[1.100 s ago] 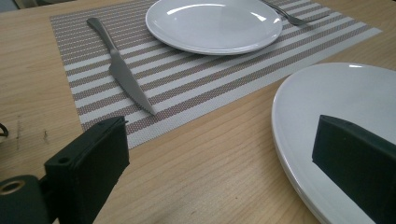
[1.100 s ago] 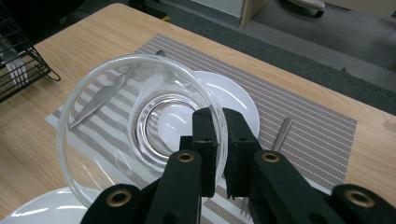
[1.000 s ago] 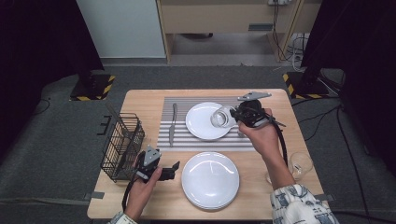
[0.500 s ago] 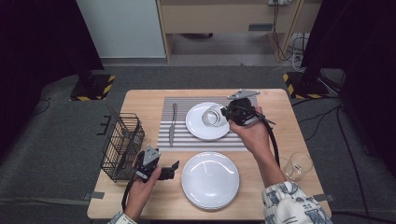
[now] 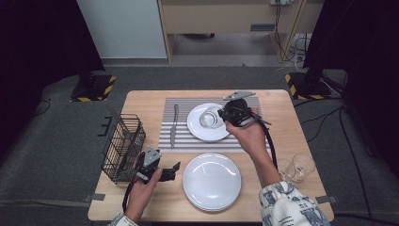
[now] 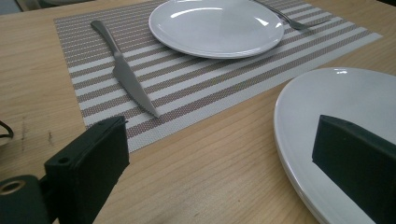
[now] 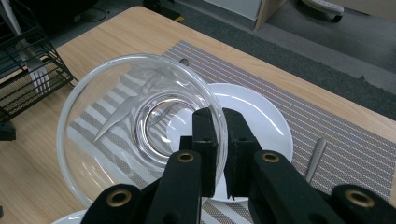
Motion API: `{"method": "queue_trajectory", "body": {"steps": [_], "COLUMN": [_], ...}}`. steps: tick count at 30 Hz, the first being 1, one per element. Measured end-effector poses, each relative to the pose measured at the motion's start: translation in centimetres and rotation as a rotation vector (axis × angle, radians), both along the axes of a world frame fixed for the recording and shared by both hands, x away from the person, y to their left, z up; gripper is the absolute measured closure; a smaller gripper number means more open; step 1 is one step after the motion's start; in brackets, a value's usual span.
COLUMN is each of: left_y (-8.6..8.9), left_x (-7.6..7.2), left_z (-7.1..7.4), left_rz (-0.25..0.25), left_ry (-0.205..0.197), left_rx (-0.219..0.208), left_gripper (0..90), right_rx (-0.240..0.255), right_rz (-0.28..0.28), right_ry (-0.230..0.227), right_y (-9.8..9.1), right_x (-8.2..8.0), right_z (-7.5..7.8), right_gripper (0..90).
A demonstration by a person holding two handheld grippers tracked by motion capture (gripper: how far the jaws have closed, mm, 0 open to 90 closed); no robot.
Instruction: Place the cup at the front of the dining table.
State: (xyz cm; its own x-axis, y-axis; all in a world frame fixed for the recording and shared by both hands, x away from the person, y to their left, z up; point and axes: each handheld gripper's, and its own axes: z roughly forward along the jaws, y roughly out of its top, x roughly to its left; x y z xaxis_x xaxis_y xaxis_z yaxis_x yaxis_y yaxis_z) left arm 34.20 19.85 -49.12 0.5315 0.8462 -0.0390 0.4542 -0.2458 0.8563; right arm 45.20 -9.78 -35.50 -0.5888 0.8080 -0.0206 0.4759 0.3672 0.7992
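A clear glass bowl (image 5: 209,117) hangs tilted over the white plate (image 5: 202,134) on the striped placemat (image 5: 183,136). My right gripper (image 5: 229,116) is shut on the bowl's rim; in the right gripper view the jaws (image 7: 223,121) pinch the glass wall of the bowl (image 7: 140,135) above the plate (image 7: 268,123). My left gripper (image 5: 171,170) rests on the table near the front edge, open, with nothing between its jaws (image 6: 219,154). It sits just left of a second white plate (image 5: 211,181), also seen in the left gripper view as a plate (image 6: 341,107).
A knife (image 5: 174,125) lies on the mat left of the far plate, and a fork (image 6: 289,18) lies to that plate's right. A black wire basket (image 5: 123,148) stands at the table's left edge. Two clear glasses (image 5: 296,167) stand at the right edge.
My right gripper has carried the glass bowl leftwards, from the plate's right rim to over the plate. The left gripper has stayed where it was.
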Motion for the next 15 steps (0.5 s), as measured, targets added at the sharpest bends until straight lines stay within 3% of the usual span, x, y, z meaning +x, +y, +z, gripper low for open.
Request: {"method": "queue_trajectory", "body": {"steps": [15], "left_y": [0.1], "left_x": [0.0], "left_z": [0.1], "left_rz": [-0.001], "left_ry": [-0.003], "left_rx": [-0.007], "left_gripper": [3.4], "right_rx": [-0.004], "right_rz": [0.025], "right_ry": [0.01], "right_y": [2.0], "right_x": [0.6], "right_z": [-1.1], "right_gripper": [84.9]}}
